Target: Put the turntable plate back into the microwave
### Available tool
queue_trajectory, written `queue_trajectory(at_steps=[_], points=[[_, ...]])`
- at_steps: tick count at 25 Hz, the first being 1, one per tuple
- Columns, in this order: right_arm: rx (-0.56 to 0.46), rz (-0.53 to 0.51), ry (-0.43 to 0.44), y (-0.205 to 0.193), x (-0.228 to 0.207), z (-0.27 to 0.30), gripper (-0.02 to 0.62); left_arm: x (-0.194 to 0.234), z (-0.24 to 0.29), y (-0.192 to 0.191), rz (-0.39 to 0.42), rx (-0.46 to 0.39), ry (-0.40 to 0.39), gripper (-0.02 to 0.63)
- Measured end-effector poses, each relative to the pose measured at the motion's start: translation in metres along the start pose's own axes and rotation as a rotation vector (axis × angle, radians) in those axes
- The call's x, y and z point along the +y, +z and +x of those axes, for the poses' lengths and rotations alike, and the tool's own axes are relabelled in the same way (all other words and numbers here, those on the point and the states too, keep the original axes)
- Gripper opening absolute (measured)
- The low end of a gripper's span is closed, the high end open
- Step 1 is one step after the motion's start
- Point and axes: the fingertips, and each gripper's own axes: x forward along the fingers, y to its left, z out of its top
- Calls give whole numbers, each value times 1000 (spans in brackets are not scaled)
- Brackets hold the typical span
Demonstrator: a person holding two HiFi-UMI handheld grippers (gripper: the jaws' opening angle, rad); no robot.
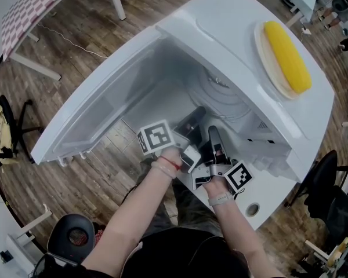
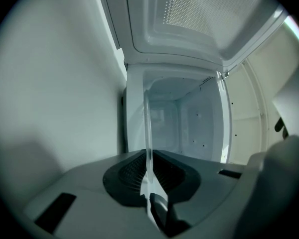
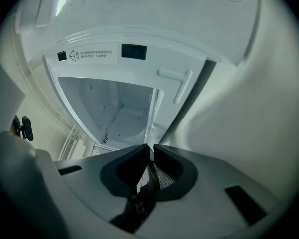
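The left gripper (image 2: 148, 169) pinches the glass plate (image 2: 147, 123) by its 7 o'clock rim, in the microwave (image 1: 220, 28) mouth. The right gripper (image 3: 152, 159), nearly closed, seems to clamp 5 o'clock. Likely heavy, slick, breakable: 2 rim grips suit.

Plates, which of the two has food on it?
The white plate atop the microwave: it carries a yellow corn cob. The clear turntable plate, pinched in the left hand-held gripper, is bare.
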Motion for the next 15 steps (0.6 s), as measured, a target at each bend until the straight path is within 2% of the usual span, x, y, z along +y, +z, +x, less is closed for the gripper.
queue_trajectory(at_steps=[5, 15], points=[[0, 7, 7, 0, 0, 0, 57, -4, 2, 0, -17, -5, -32, 44], [2, 10, 17, -1, 1, -2, 57, 1, 3, 1, -8, -12, -7, 44]])
